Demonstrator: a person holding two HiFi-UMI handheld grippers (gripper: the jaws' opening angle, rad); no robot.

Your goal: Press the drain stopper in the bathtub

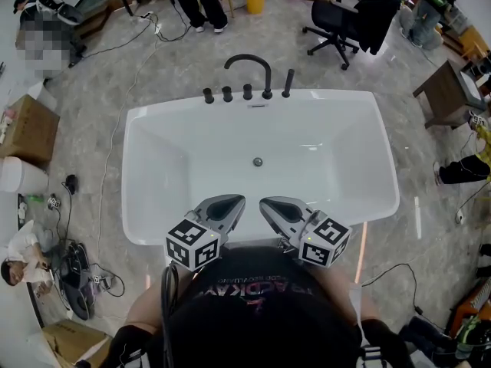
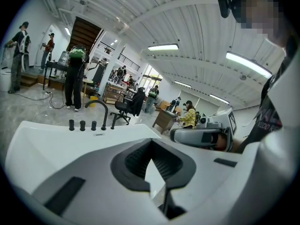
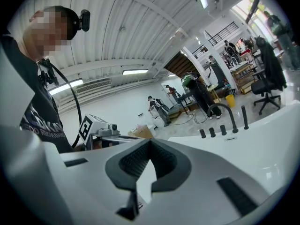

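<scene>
The white bathtub (image 1: pixel 153 152) fills the middle of the head view, and the small round metal drain stopper (image 1: pixel 258 162) sits in the middle of its floor. Both grippers hover over the tub's near rim, well short of the stopper. My left gripper (image 1: pixel 234 201) and my right gripper (image 1: pixel 266 203) are side by side, each shut with nothing between its jaws. In the left gripper view my left gripper (image 2: pixel 152 165) points across the tub rim toward the black faucet (image 2: pixel 97 108). The right gripper view shows my right gripper (image 3: pixel 147 165), likewise shut. Neither gripper view shows the stopper.
A black arched faucet (image 1: pixel 249 62) with several knobs stands on the tub's far rim. Beyond it are an office chair (image 1: pixel 337 21) and a yellow bucket (image 1: pixel 255 0). A wooden side table (image 1: pixel 449 90) is at the right, a cardboard box (image 1: pixel 27 129) and floor cables at the left.
</scene>
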